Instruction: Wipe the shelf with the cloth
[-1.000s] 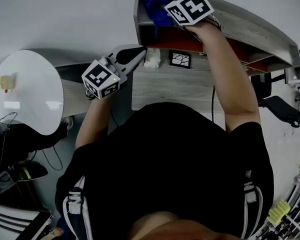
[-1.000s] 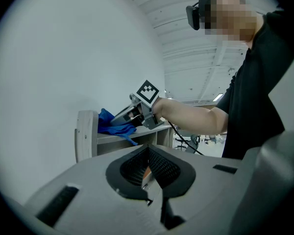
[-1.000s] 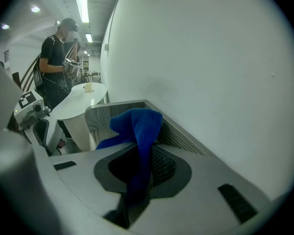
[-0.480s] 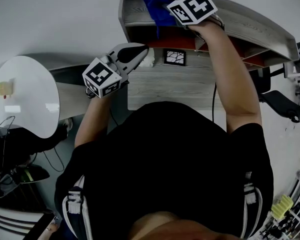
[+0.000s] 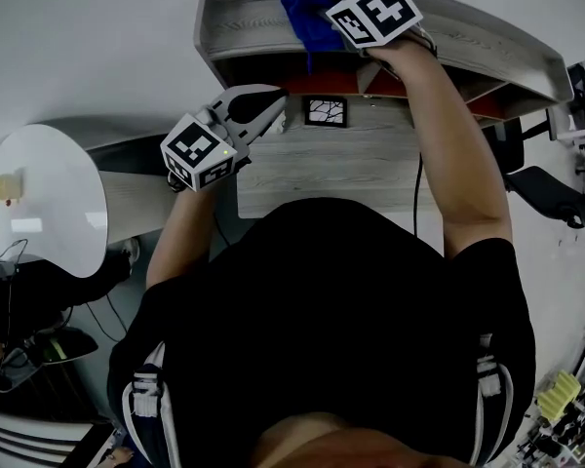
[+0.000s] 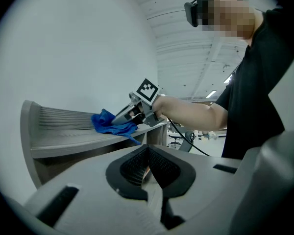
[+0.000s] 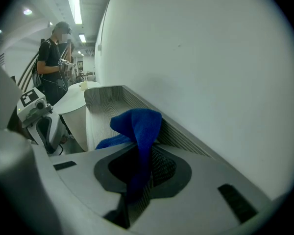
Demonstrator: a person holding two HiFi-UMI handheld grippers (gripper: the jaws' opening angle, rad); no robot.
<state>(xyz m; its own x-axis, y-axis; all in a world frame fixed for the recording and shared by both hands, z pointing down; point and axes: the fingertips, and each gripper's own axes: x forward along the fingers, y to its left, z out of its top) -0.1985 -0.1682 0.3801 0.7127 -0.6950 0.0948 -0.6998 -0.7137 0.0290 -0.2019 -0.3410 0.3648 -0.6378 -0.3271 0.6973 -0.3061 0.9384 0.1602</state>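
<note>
Between the fingers (image 7: 162, 169) of the right gripper (image 7: 136, 182), the blue cloth (image 7: 136, 124) is clamped. Its bunched free end lies on the top board of the shelf (image 5: 242, 25), close to the rear lip. Left gripper (image 6: 148, 153): fingers pressed together, nothing between them, held lower than the shelf top, near the left end of the wooden surface (image 5: 341, 169).

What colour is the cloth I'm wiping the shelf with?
Solid blue. The cloth shows best in the right gripper view.
</note>
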